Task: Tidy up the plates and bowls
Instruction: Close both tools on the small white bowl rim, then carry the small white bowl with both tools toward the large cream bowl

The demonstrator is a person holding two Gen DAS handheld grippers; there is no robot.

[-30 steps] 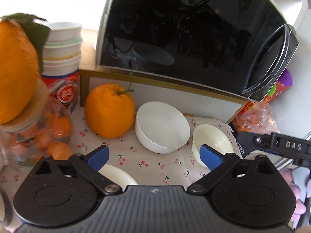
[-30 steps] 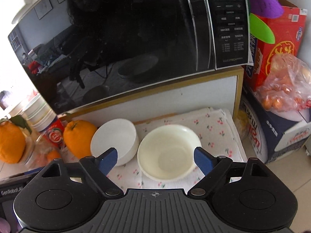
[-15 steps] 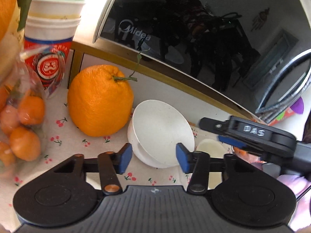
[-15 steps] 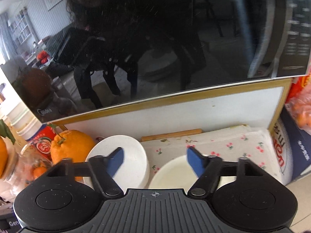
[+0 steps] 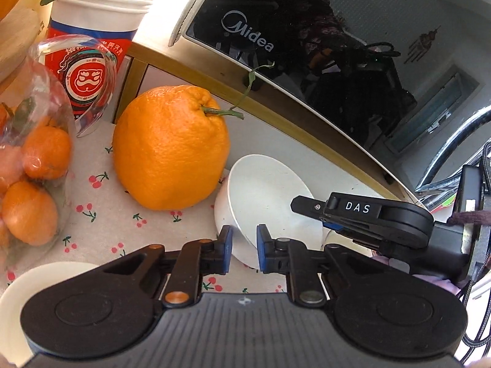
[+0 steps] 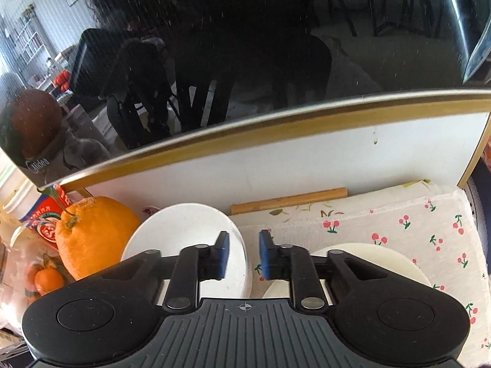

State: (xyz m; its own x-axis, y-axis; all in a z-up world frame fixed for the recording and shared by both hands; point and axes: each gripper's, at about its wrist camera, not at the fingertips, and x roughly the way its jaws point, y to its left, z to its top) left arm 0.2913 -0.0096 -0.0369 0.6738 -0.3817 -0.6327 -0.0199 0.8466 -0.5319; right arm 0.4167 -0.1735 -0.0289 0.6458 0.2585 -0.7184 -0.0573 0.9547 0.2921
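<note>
A white bowl (image 5: 270, 196) sits tilted on the cherry-print cloth beside a big orange (image 5: 170, 147). My left gripper (image 5: 243, 253) has its blue pads closed on the bowl's near rim. My right gripper (image 6: 242, 256) straddles the bowl's right rim (image 6: 190, 233), one pad inside and one outside, closed on it. In the left wrist view the right gripper (image 5: 365, 217) lies over the bowl's right side. A cream bowl (image 6: 368, 260) sits right of the white one, partly hidden by my right gripper. A cream plate (image 5: 27, 294) shows at lower left.
A black Midea microwave (image 5: 322, 55) stands on a white, gold-edged shelf just above the bowls. A bag of small oranges (image 5: 30, 171) and stacked paper cups (image 5: 92, 30) stand at the left. A wooden stick (image 6: 288, 199) lies at the back of the cloth (image 6: 399, 220).
Both grippers moved forward and down onto the white bowl. Both narrowed from wide open until their pads closed on the bowl's rim, left on the near edge, right on the right edge.
</note>
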